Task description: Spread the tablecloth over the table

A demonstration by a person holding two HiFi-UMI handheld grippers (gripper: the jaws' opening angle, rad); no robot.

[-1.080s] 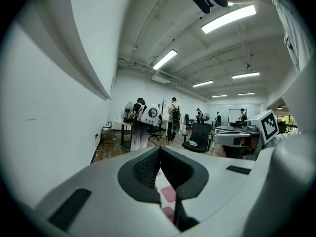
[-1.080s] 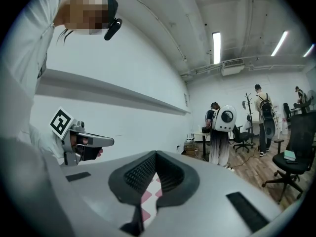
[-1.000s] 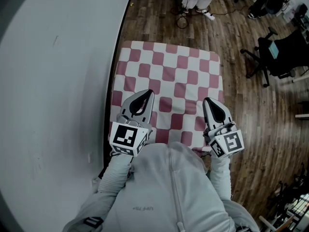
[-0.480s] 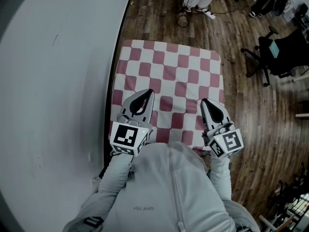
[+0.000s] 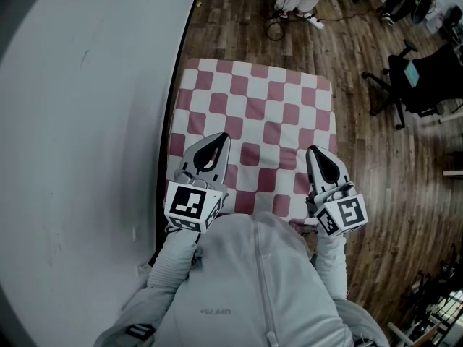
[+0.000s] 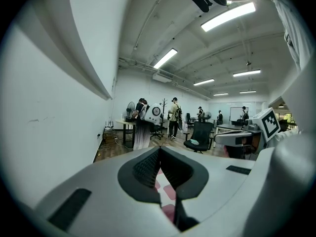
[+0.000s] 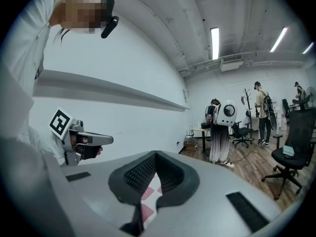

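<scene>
Change: nothing has shifted since the earlier frame.
Tablecloth [image 5: 253, 114]: red-and-white checks, spread flat between wall [image 5: 87, 121] and wood floor [image 5: 376, 165].
Left tool [image 5: 220, 139]: closed, empty, over the cloth's near left part.
Right tool [image 5: 313, 151]: closed, empty, over its near right part.

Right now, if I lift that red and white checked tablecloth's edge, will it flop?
Probably floppy: the red and white checked tablecloth lies flat and seems to droop at its rounded far corners. Likely light, since it looks thin; a push would probably bunch it.
</scene>
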